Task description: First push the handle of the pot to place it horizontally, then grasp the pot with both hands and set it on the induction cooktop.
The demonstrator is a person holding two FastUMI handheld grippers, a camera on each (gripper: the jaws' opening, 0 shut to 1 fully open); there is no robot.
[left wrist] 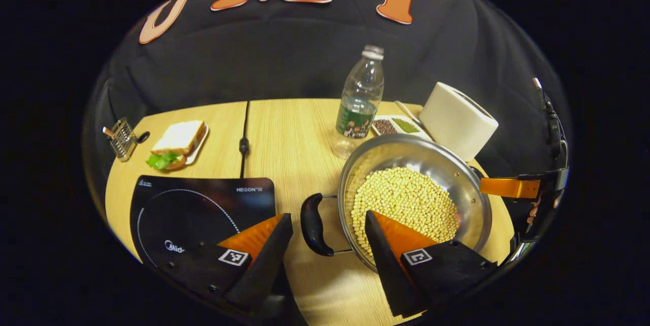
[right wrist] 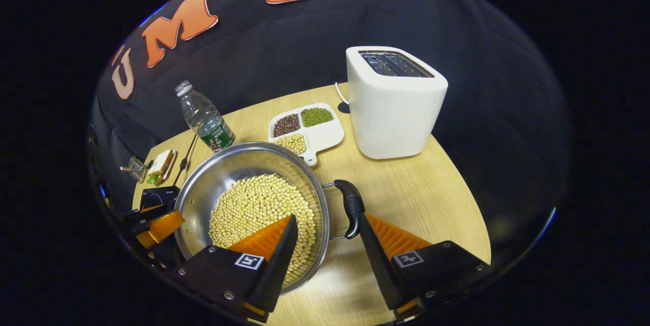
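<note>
The round steel pot [left wrist: 416, 199], filled with yellow beans, is seen at lower right of the left gripper view, on the pale wooden table [left wrist: 294, 133]. Its two black loop handles [left wrist: 314, 224] are counted, one per side. The left tool [left wrist: 329, 234] stands wide open astride one handle, gripping nothing; the right tool [right wrist: 325, 242] likewise straddles the other handle [right wrist: 351, 208], one finger possibly touching it. The black induction cooktop [left wrist: 203, 209], lower left, is partly hidden. One clear plastic bottle [left wrist: 359, 102] and one white toaster [right wrist: 393, 105] are seen behind.
</note>
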